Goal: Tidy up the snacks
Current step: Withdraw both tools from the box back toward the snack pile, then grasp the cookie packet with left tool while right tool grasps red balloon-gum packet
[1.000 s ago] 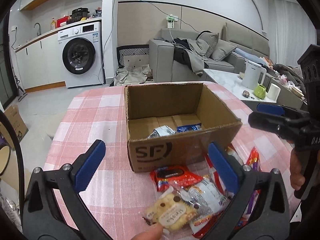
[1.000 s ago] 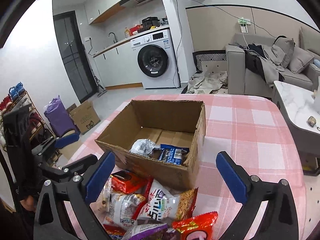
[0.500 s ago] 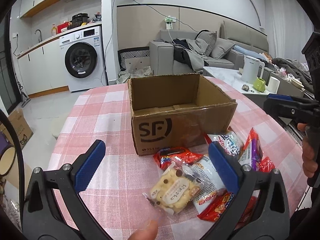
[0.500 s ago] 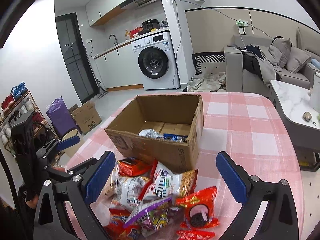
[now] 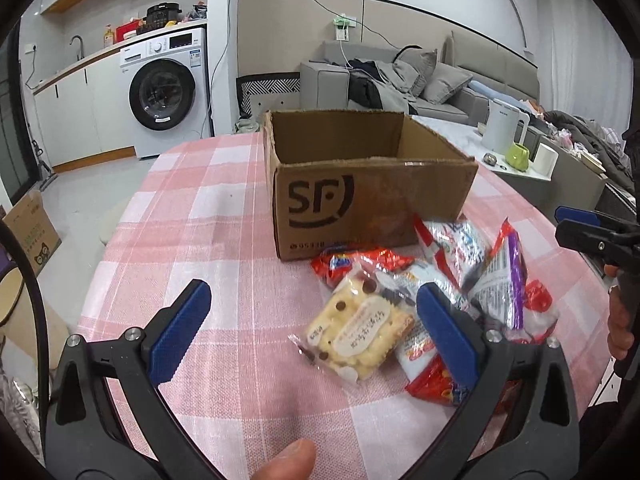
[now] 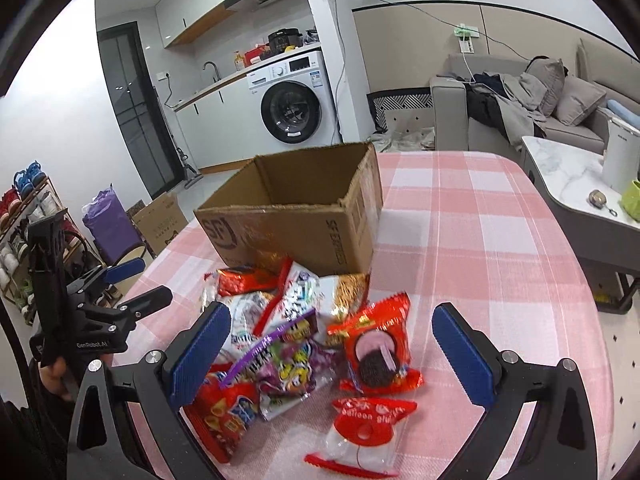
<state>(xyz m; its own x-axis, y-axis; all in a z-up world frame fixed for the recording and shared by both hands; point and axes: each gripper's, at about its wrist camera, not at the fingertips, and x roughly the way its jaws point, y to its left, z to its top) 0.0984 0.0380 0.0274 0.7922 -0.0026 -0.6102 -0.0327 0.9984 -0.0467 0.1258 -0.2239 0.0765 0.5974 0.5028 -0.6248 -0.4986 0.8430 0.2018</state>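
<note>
An open SF cardboard box stands on the pink checked table. A heap of snack packets lies in front of it. My left gripper is open and empty, low over the table, with a clear packet of yellow chocolate-chip biscuits between its blue pads. My right gripper is open and empty above the heap, over a purple packet and a red packet with a dark round snack. A red-and-clear packet lies nearest. The box's inside is hidden from both views.
The table's edge drops to the floor on the left. The right gripper shows at the right edge of the left view; the left gripper shows at the left of the right view. A side table with a kettle stands right.
Both grippers have pulled back from over the box and dropped lower toward the snack heap. The box's contents, seen before, are out of sight now. Both stay open.
</note>
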